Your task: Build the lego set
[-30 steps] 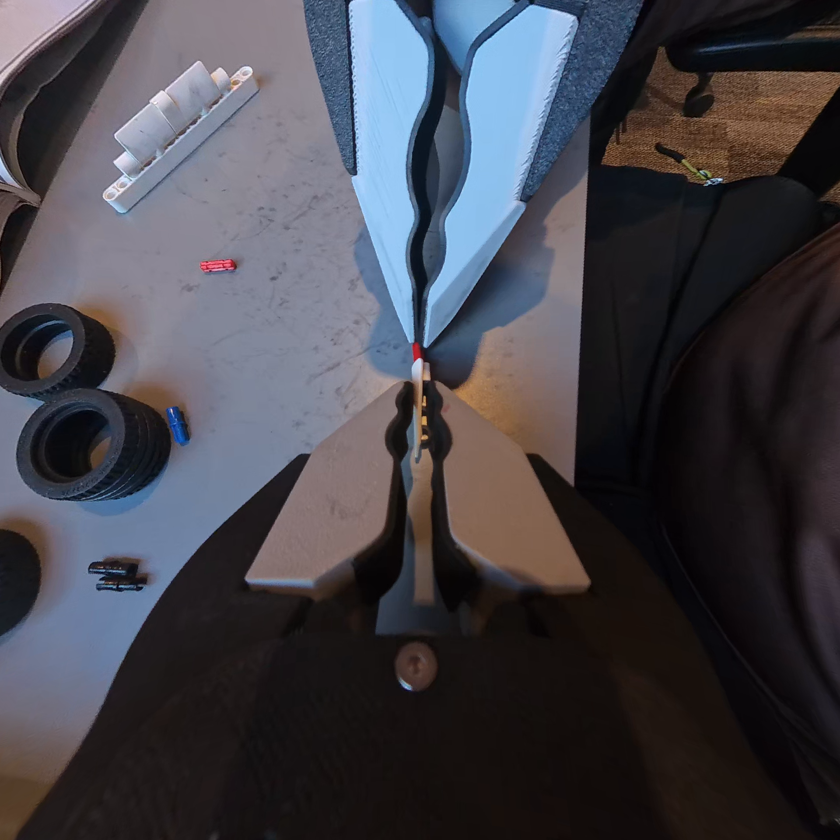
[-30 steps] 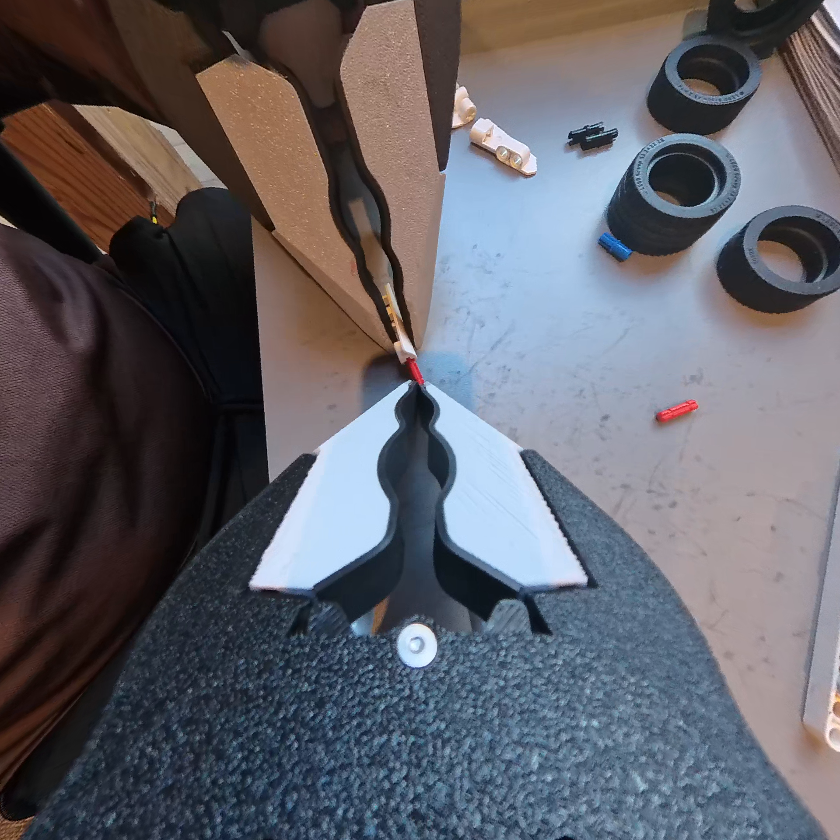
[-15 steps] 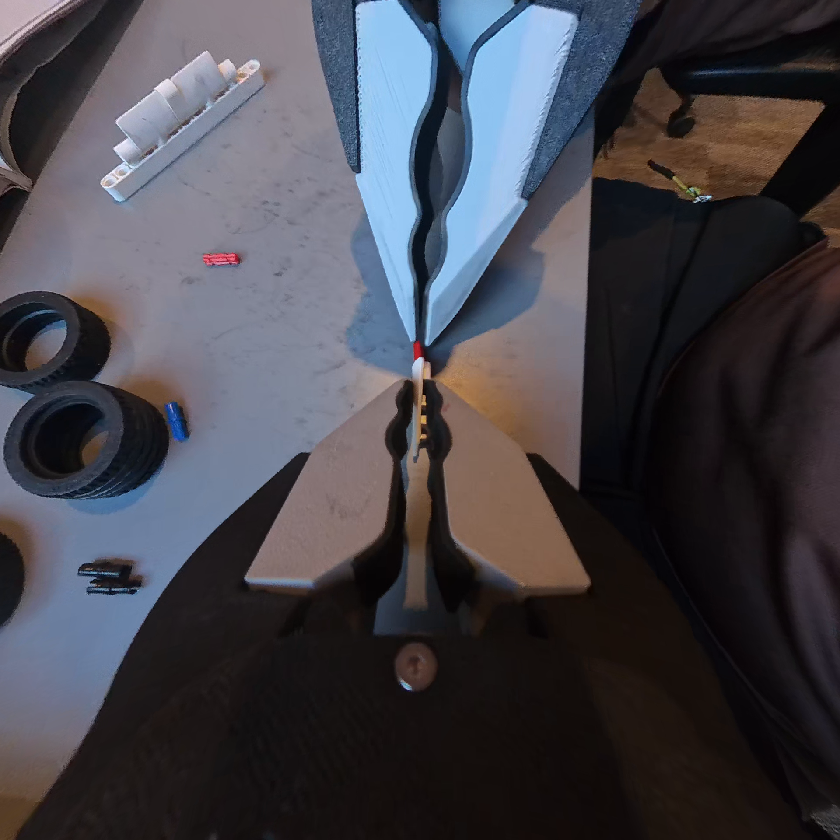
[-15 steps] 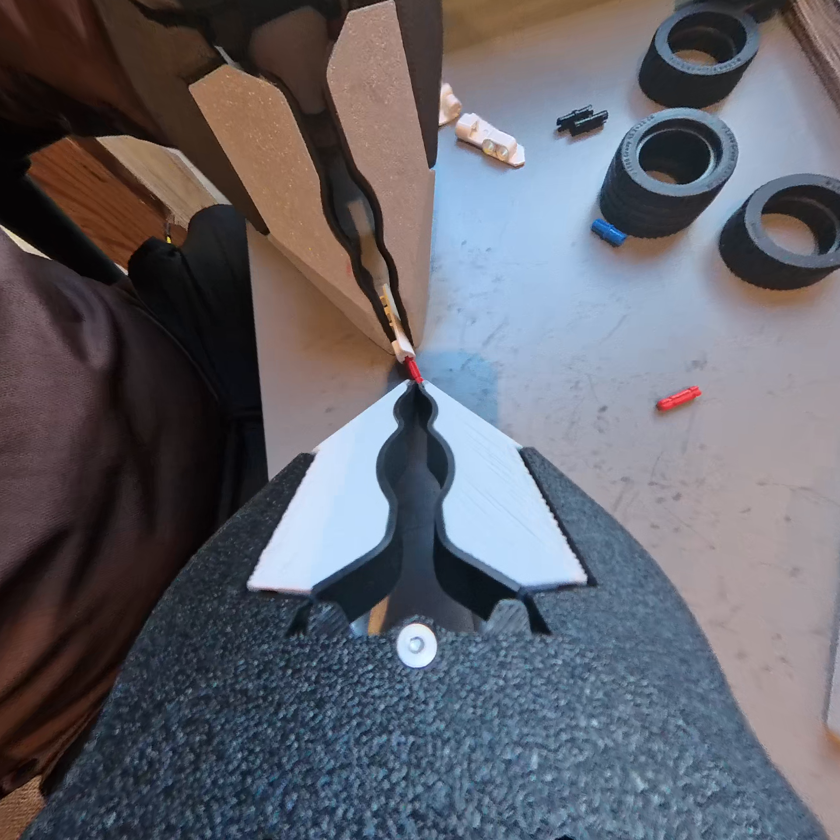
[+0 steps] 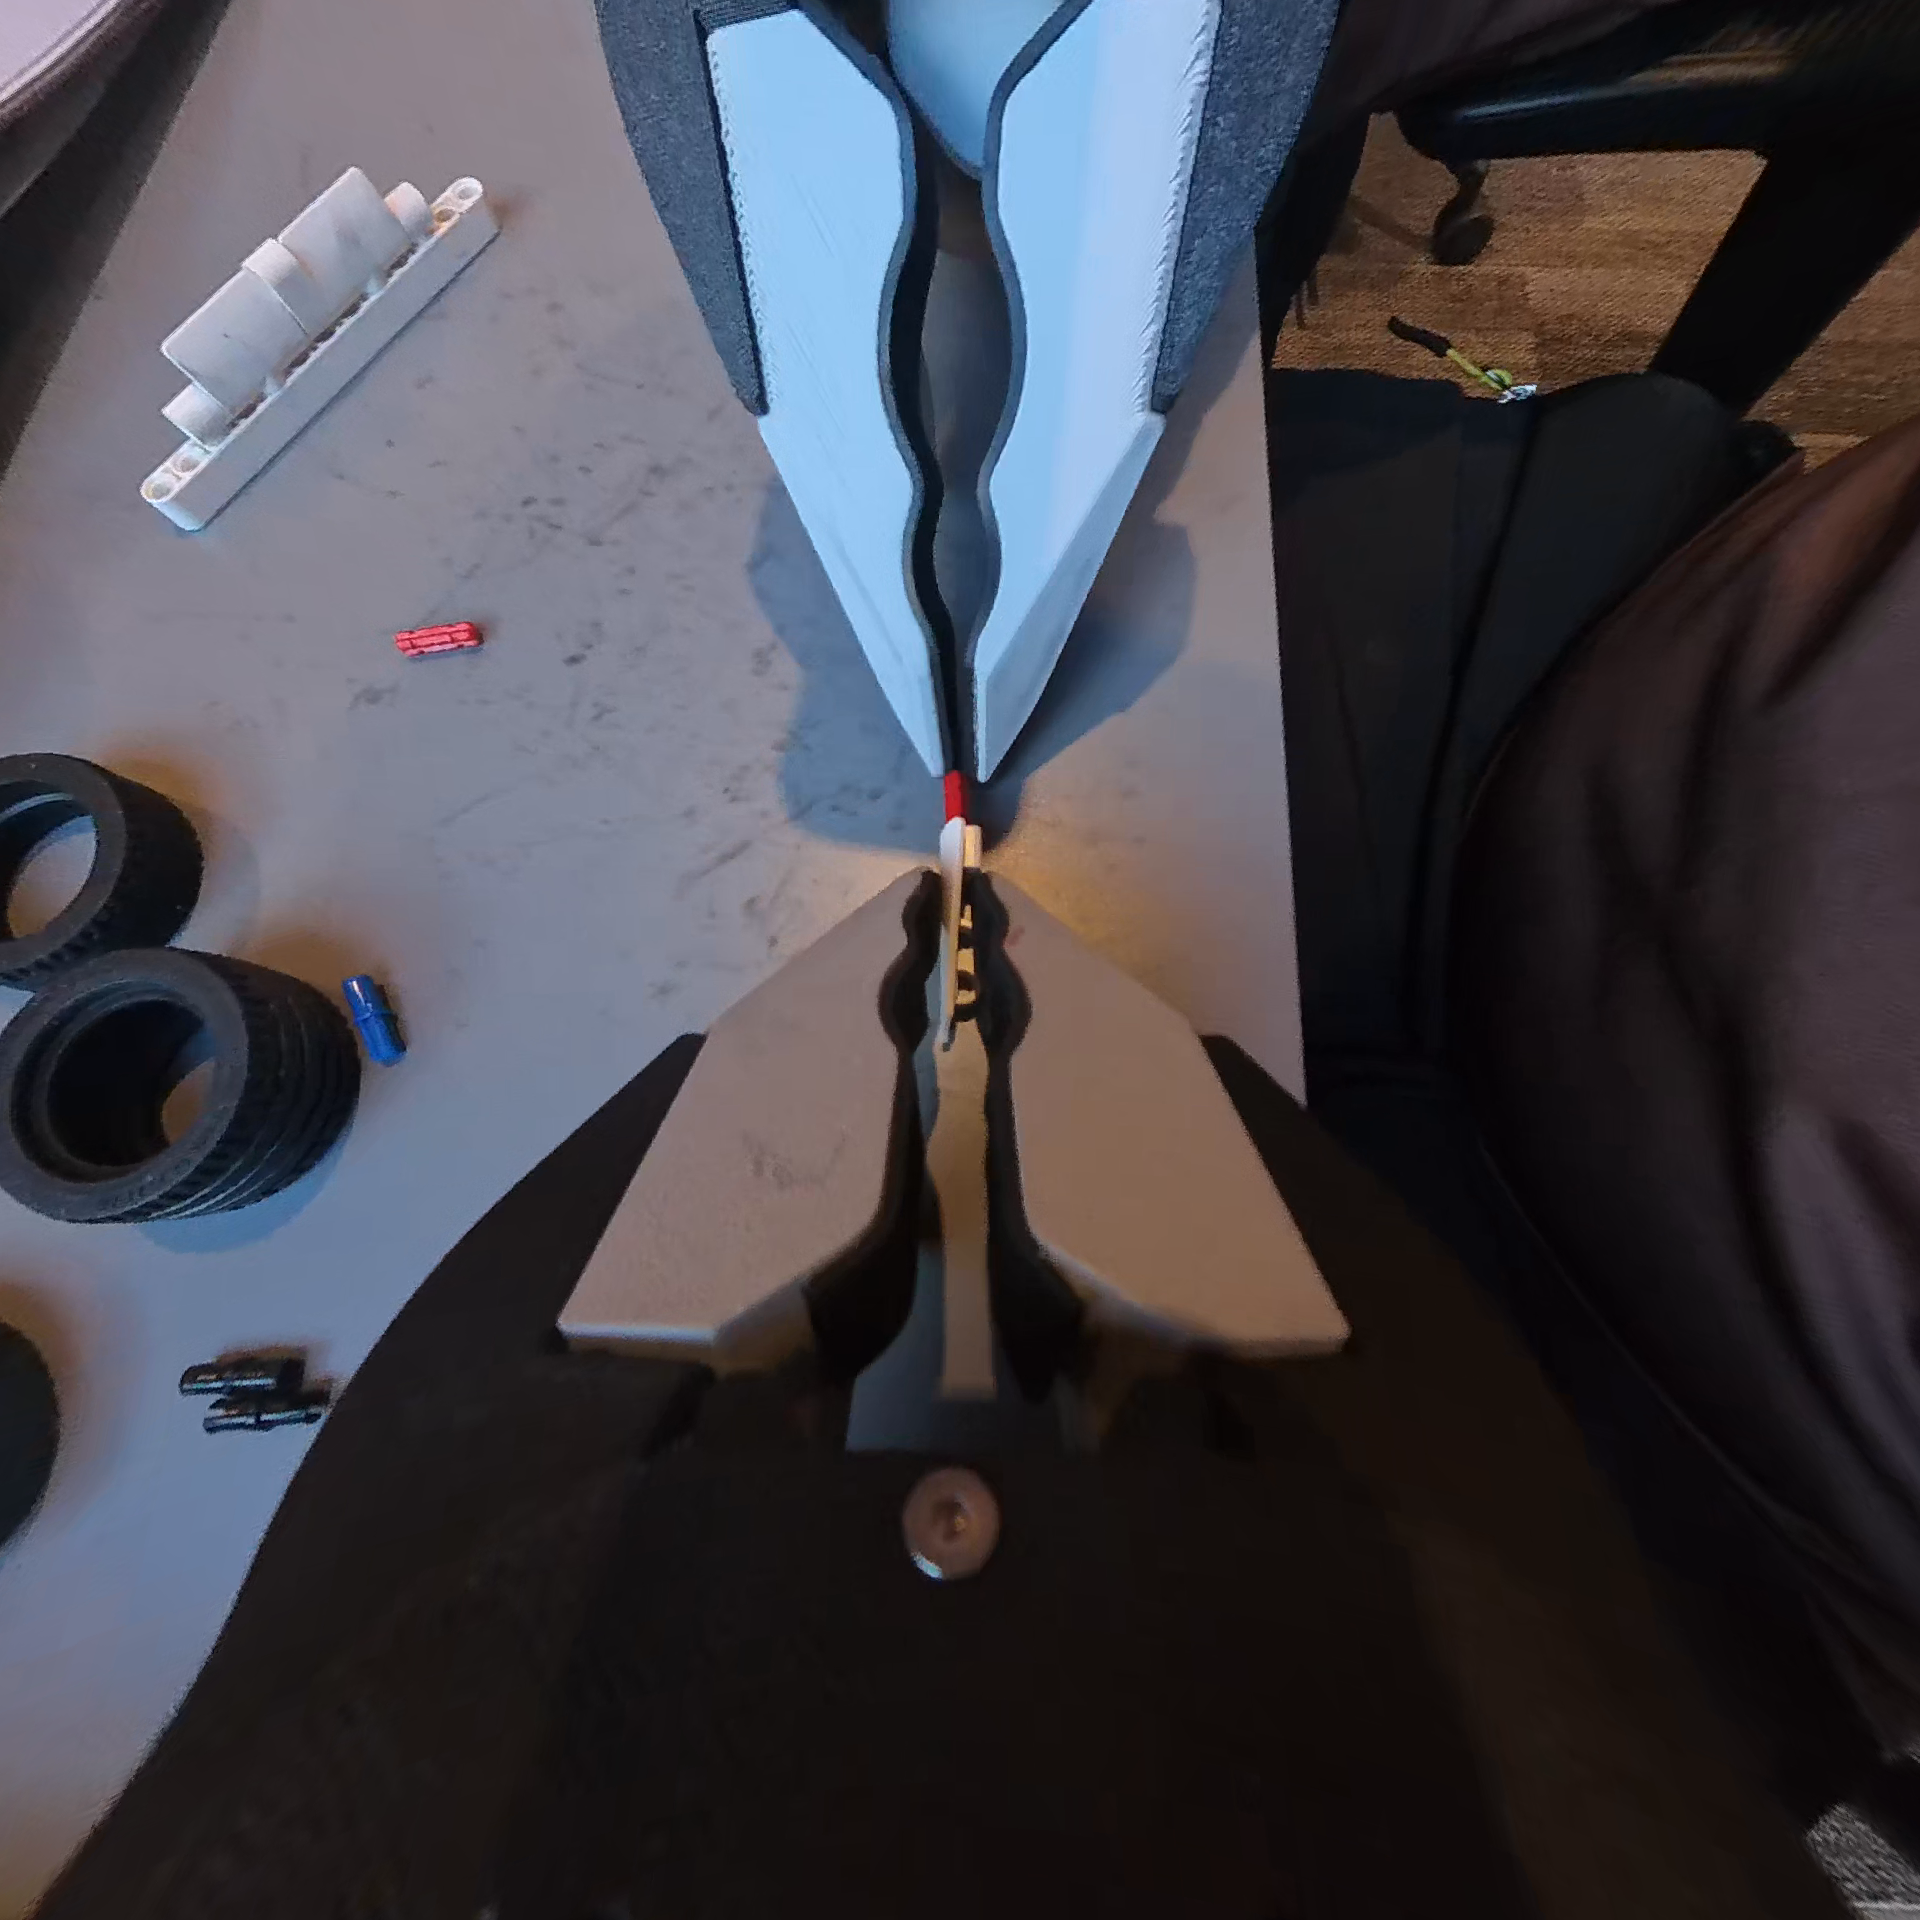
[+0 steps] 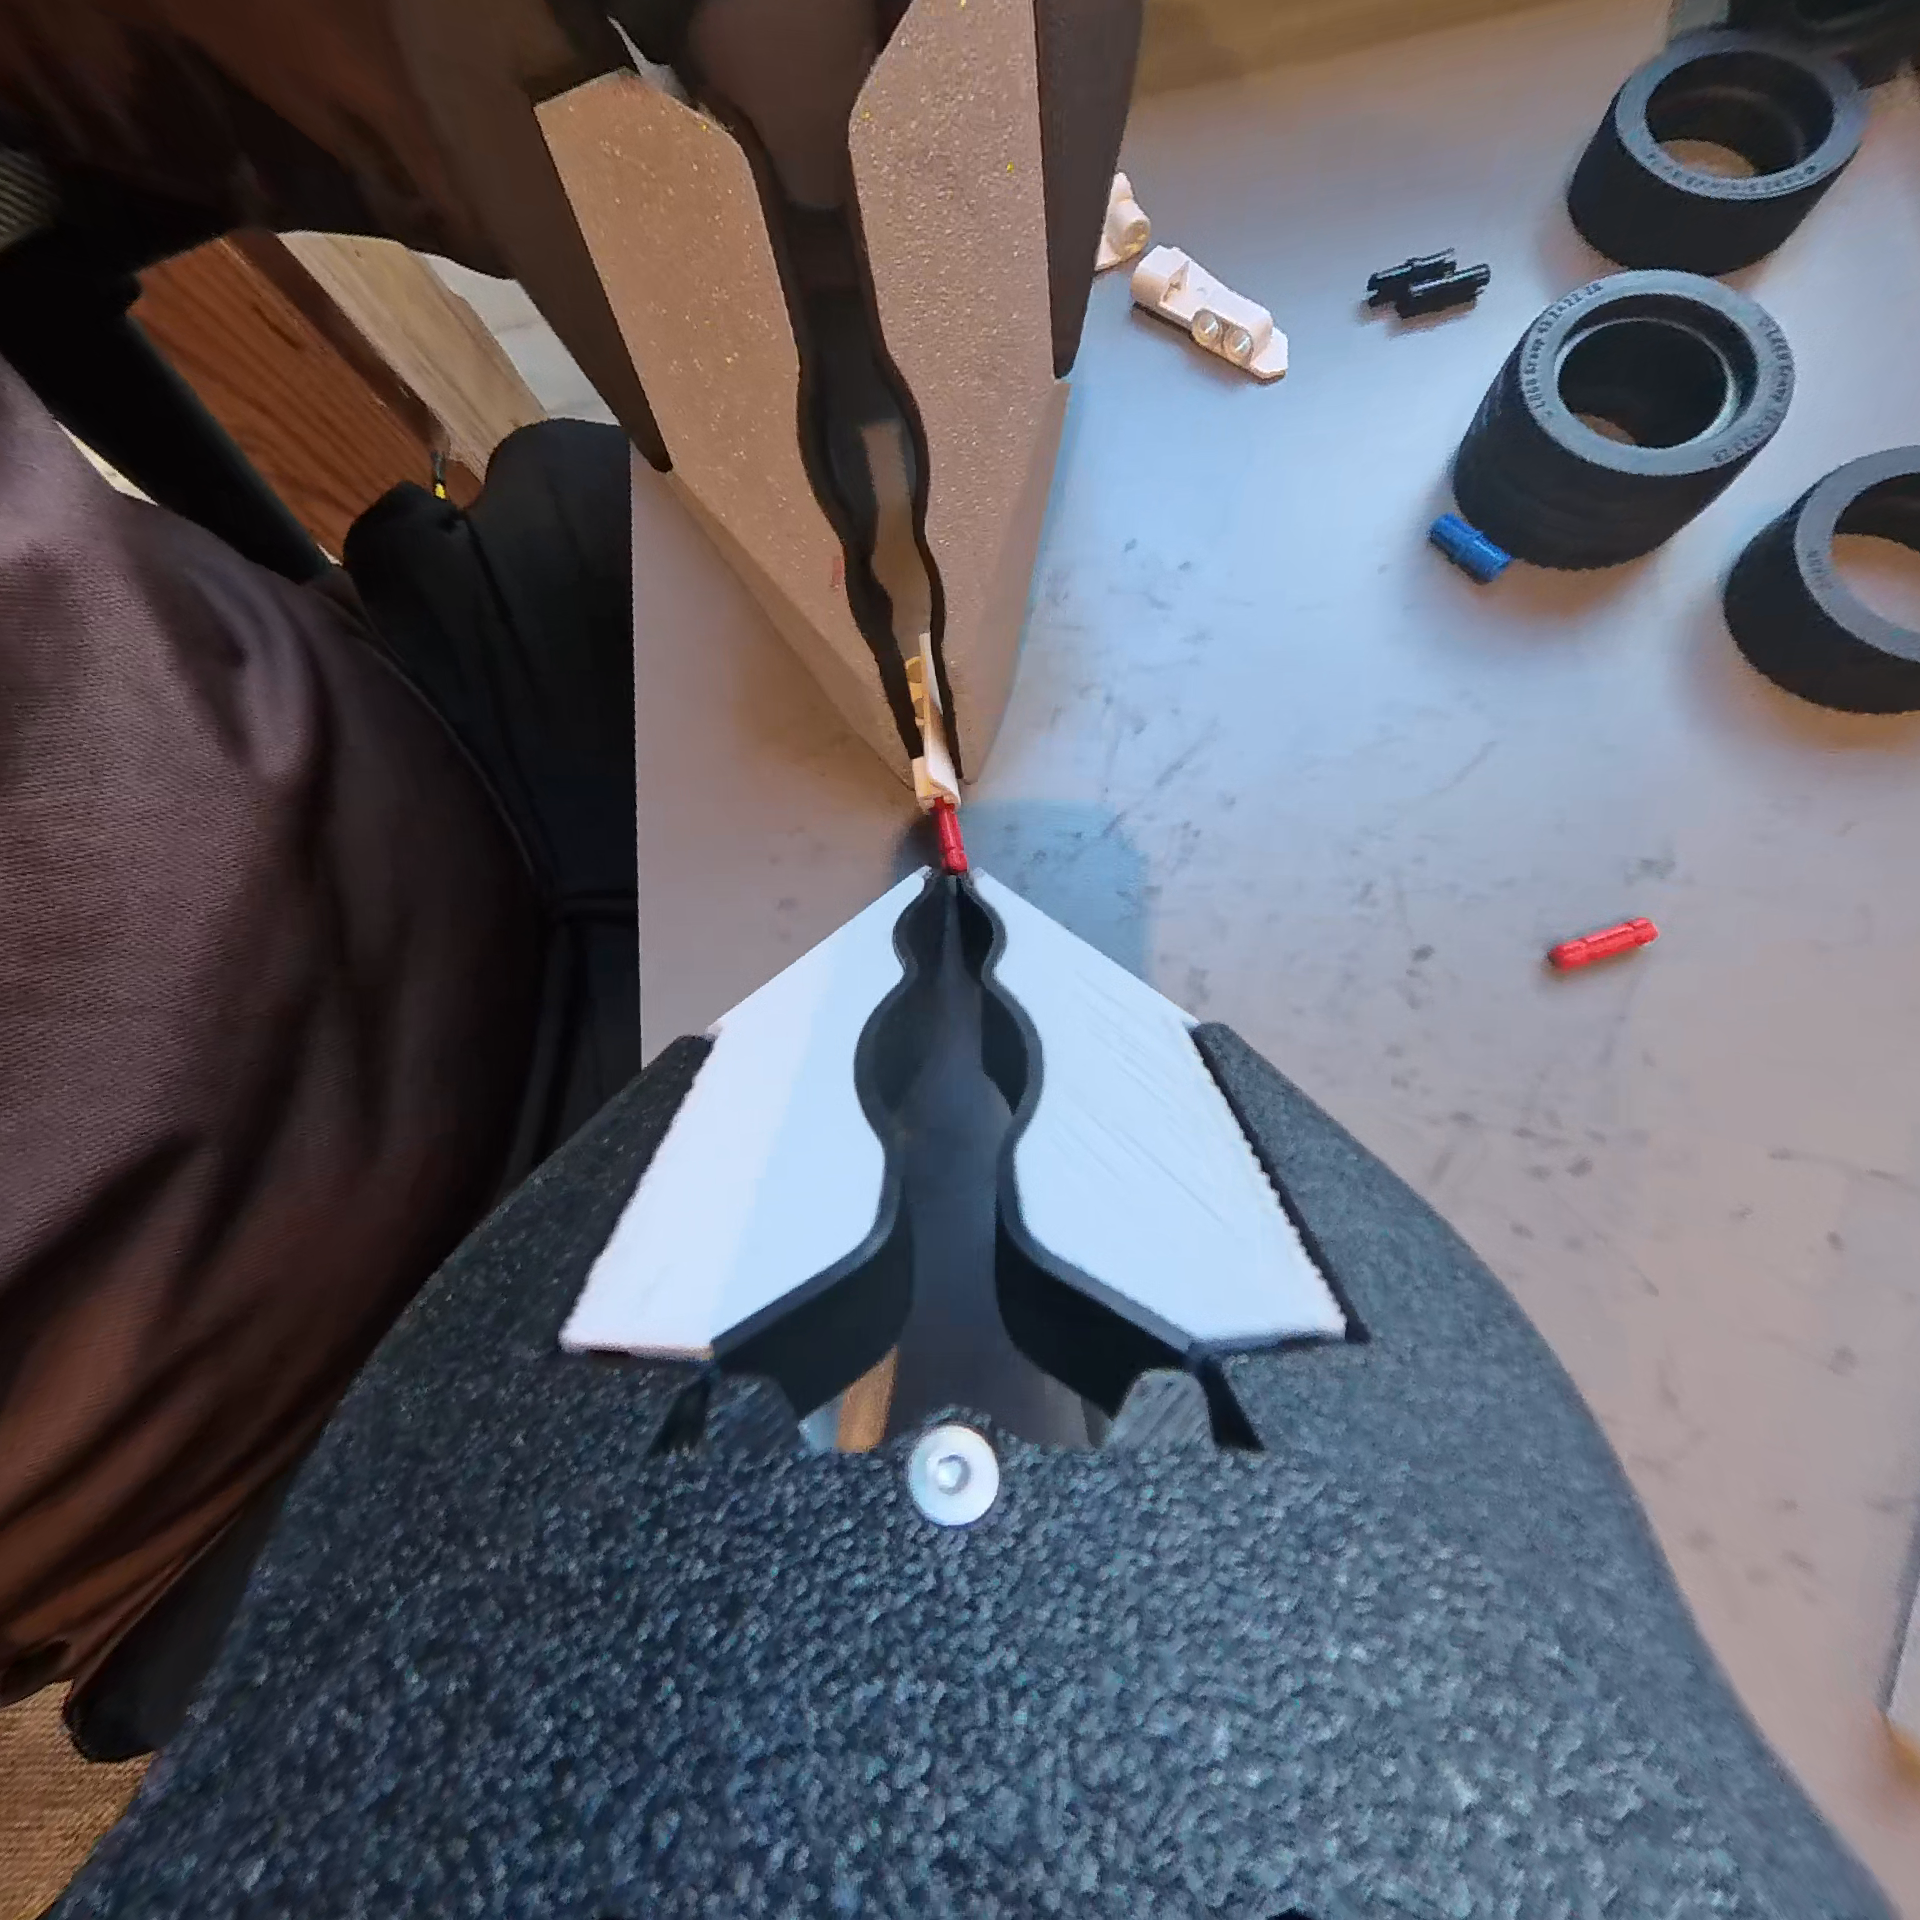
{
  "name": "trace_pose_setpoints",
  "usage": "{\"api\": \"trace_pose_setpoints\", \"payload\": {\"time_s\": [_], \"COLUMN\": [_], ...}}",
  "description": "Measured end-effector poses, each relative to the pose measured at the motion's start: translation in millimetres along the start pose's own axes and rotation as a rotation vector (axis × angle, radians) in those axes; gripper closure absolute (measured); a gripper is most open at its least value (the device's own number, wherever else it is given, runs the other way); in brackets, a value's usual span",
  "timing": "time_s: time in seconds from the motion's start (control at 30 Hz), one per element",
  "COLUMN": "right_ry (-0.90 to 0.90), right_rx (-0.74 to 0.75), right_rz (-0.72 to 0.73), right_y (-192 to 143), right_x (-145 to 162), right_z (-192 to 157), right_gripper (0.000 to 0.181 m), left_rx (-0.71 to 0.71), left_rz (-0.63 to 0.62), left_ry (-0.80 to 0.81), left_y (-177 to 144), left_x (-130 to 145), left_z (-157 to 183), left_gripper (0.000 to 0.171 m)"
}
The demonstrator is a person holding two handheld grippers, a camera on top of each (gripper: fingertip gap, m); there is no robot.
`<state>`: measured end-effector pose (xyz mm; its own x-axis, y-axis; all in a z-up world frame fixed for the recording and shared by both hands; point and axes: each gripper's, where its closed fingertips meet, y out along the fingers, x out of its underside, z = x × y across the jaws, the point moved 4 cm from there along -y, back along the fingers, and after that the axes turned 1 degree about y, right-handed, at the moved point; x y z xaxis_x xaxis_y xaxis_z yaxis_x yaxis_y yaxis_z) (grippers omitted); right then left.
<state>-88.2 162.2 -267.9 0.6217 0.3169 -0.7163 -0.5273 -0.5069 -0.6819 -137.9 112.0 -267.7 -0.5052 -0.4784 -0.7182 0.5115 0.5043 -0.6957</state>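
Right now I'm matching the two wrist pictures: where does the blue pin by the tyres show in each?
Left wrist view: blue pin at middle left, just right of the nearest tyre.
Right wrist view: blue pin at upper right, at the lower left of a tyre.
Shared landmark: loose red pin on the table.

table (image 5: 582,499): grey, scuffed | chair base (image 5: 1455,223): black, on brown floor (image 5: 1558,260)

The grey-fingered left gripper (image 5: 951,883) pinched a small white plastic lego piece (image 5: 956,914), tip to tip with the white-fingered right gripper (image 5: 954,769) clamping a short red pin (image 5: 953,798) above the scuffed grey table (image 5: 582,810).
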Motion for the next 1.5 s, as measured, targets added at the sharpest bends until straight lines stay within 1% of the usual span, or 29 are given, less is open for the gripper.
{"api": "trace_pose_setpoints", "payload": {"time_s": [0.2,0.3,0.4,0.53,0.63,1.4,1.5], "right_ry": [-0.017,-0.001,-0.044,-0.078,-0.130,-0.195,-0.145], "right_rx": [0.014,0.020,0.051,0.039,0.059,0.096,0.095], "right_rz": [-0.021,-0.065,-0.113,-0.129,-0.146,-0.140,-0.136], "right_y": [0.5,0.5,0.9,1.3,1.6,2.3,1.5], "right_x": [-1.6,-3.1,-5.4,-6.4,-7.0,-6.3,-5.1], "right_z": [-0.5,-0.7,-0.6,0.3,-0.8,-2.9,-0.7], "right_gripper": [0.180,0.181,0.181,0.181,0.181,0.181,0.180], "left_rx": [0.021,0.021,0.019,0.023,0.030,0.029,0.012], "left_rz": [-0.004,-0.006,-0.009,-0.010,-0.012,-0.013,-0.004], "left_ry": [-0.019,-0.020,-0.027,-0.024,-0.035,-0.056,-0.046], "left_y": [0.1,0.4,0.7,1.1,1.2,3.6,4.1], "left_x": [-0.3,-0.7,-0.9,-1.3,-1.4,-2.4,-2.2], "left_z": [-1.0,-0.9,-1.3,-0.7,-0.6,2.3,2.0], "left_gripper": [0.169,0.169,0.169,0.170,0.170,0.169,0.168]}}
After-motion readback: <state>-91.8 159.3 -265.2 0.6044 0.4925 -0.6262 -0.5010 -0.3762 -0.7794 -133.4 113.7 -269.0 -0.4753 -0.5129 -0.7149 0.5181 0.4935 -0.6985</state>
